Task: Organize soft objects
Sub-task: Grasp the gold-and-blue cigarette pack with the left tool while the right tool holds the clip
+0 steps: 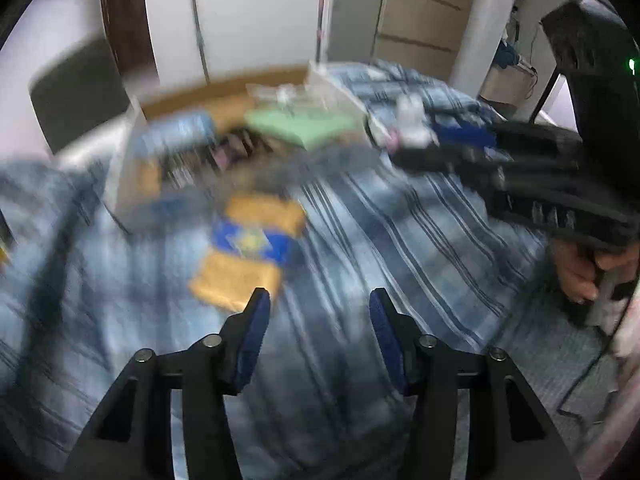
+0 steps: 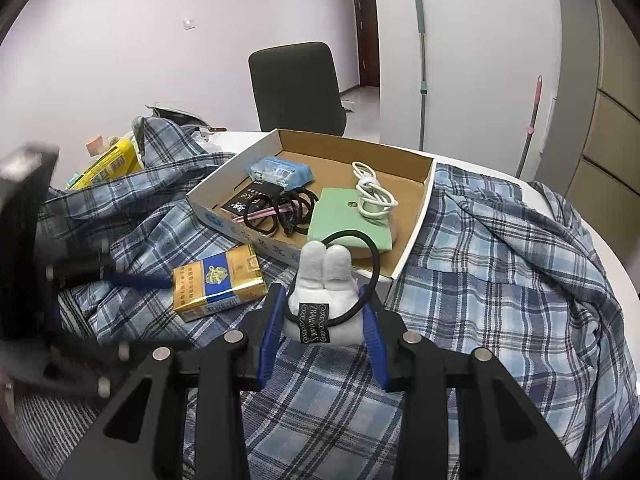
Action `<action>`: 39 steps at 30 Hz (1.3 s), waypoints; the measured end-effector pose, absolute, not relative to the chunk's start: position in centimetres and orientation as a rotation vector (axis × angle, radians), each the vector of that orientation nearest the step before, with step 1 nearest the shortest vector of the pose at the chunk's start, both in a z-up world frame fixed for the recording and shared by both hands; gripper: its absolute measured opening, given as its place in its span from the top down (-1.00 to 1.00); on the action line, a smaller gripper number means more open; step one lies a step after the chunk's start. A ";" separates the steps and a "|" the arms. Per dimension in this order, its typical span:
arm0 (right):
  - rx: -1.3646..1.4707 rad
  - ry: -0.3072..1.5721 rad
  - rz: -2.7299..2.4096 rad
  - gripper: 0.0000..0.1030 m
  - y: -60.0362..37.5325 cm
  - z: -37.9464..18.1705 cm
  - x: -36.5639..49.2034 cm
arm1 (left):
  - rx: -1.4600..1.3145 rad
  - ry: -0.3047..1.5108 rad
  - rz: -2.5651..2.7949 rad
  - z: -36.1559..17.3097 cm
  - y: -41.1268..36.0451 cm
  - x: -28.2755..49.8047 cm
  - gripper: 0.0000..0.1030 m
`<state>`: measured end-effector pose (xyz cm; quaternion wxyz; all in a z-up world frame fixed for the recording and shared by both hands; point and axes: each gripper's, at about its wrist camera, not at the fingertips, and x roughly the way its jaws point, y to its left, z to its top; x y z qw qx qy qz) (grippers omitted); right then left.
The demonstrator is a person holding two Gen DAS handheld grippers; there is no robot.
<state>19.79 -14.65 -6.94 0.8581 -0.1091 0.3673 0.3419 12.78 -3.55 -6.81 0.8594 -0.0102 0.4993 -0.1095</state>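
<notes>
Right gripper (image 2: 323, 312): jaws narrowed, blue pads pressed on both sides of a white plush hair tie (image 2: 325, 280), held just in front of the box's near wall; its black elastic loop arcs up over the plush ears.
Left gripper (image 1: 318, 308): jaws partway apart, nothing between the pads; it hangs over the plaid cloth (image 1: 400, 240). This view is smeared, so finer detail cannot be told.
Cigarette pack (image 2: 218, 282): gold and blue, lying flat on the cloth, just left of the held plush and near the box's front corner; the left gripper's blue fingertip lies close beside it.
Cardboard box (image 2: 420, 208): shallow, open-topped, resting on the cloth-covered table.
Box contents: a green pouch (image 2: 344, 220) with a coiled white cable (image 2: 374, 196) on top, black hair bands (image 2: 288, 210), a blue tissue pack (image 2: 280, 172) towards the back.
Yellow box (image 2: 108, 164): far left, beside bunched cloth.
Office chair (image 2: 298, 84): behind the table.
Mop handles (image 2: 421, 64): leaning on the far wall.
</notes>
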 end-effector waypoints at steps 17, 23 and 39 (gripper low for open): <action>-0.263 0.785 0.750 0.28 -14.0 -7.5 19.4 | -0.045 1.081 -0.180 -8.9 1.2 18.2 -0.31; -0.265 0.783 0.750 0.28 -14.0 -7.4 19.4 | -0.060 1.091 -0.209 -8.7 0.9 16.7 -0.31; -0.268 0.747 0.694 0.28 -14.0 -8.0 19.4 | -0.036 1.035 -0.082 -8.7 -1.3 17.0 -0.31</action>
